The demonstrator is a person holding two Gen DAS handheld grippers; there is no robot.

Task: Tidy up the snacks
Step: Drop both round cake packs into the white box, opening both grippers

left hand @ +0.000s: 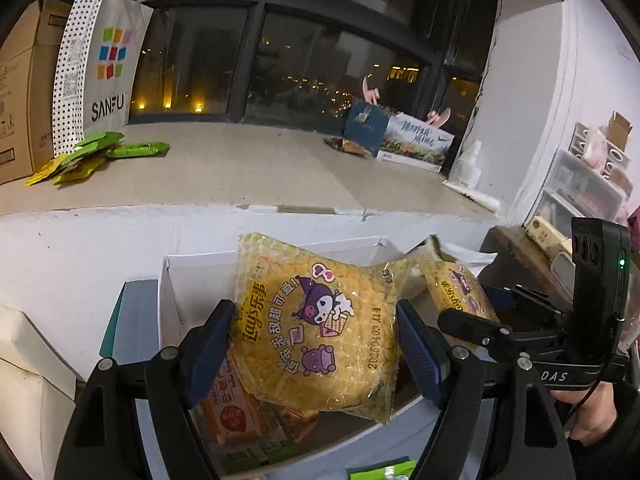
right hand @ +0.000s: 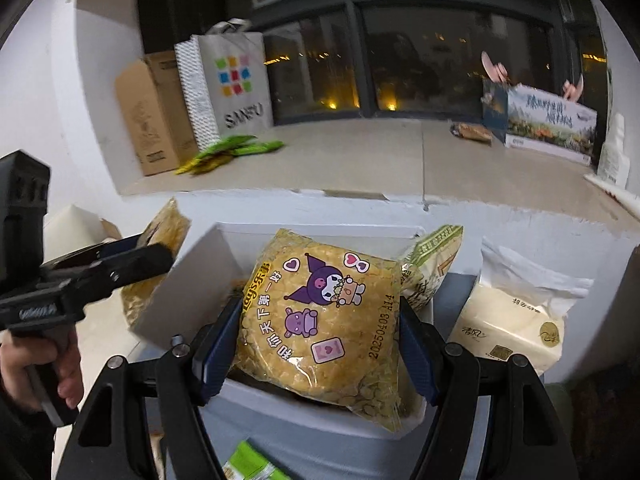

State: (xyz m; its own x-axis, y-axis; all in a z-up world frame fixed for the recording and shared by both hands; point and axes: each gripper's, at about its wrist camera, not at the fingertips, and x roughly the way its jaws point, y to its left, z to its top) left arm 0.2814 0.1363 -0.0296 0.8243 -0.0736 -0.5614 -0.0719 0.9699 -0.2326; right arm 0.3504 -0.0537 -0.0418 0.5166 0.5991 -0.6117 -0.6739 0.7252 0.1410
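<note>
A yellow Lay's bag is hanging over the white box, w/ the left gripper pinching it btwn blue pads. A 2nd Lay's bag is sitting over the same box, right gripper clamping it. Green packets are lying well beyond the box, by the SANFU bag.
</note>
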